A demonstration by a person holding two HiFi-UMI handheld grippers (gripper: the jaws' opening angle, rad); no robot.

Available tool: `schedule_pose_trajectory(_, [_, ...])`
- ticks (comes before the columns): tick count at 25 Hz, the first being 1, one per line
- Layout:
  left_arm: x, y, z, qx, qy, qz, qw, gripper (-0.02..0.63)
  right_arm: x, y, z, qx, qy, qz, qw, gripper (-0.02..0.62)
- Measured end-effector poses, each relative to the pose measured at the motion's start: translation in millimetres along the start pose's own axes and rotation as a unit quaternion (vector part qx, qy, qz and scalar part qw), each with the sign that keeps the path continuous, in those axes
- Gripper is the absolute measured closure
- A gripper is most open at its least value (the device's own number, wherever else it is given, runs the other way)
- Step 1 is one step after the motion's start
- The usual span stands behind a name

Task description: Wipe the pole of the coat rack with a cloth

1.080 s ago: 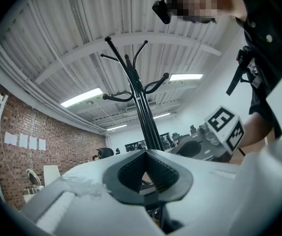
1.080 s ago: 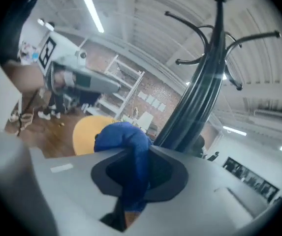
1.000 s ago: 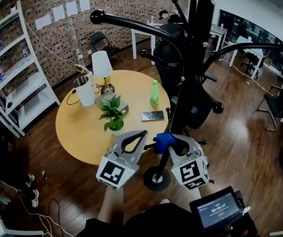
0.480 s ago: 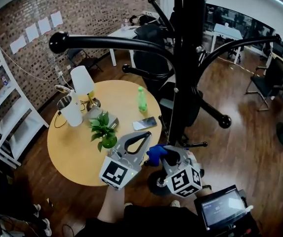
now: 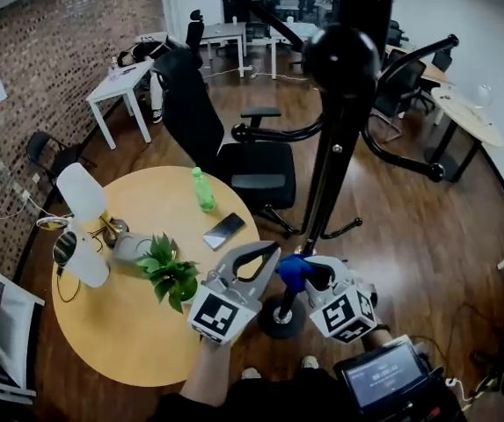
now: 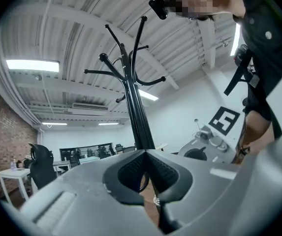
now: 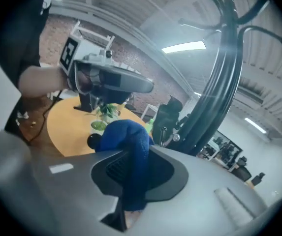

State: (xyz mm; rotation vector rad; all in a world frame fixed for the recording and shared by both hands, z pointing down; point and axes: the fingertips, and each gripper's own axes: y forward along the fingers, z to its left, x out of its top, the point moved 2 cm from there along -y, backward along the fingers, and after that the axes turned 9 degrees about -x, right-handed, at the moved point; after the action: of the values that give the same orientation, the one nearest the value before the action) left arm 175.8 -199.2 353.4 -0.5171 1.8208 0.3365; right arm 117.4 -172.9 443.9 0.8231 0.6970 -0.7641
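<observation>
At lower centre of the head view: right gripper (image 5: pixel 311 275), clamped on blue cloth (image 5: pixel 291 269), held near lower coat rack pole (image 5: pixel 329 178). Left gripper (image 5: pixel 267 253) alongside, jaws together, empty. Risks judged: cloth slipping from narrow pinch during rubbing; unbraced rack rocking.

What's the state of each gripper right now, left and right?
Left gripper: closed, nothing held.
Right gripper: closed on the blue cloth.
</observation>
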Motion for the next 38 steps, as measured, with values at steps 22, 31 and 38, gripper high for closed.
schedule_pose_trajectory(22, [60.2,10.3,15.3,-0.058,0.062,-0.054,0.9950,0.603,146.6,-74.4,-129.0,-0.255,0.003,-0.135,0.958,0.543])
schedule_pose_trajectory(31, [95.7,24.0,11.6,-0.122,0.100,-0.093,0.9831,0.603,205.5,-110.2,-169.4,-0.362,0.040,-0.188,0.912,0.543])
schedule_pose_trajectory(38, [111.6,18.1,16.3,-0.140,0.089,-0.114,0.9794,0.603,254.3,-138.7,-179.1,-0.410,0.013,-0.225,0.884,0.543])
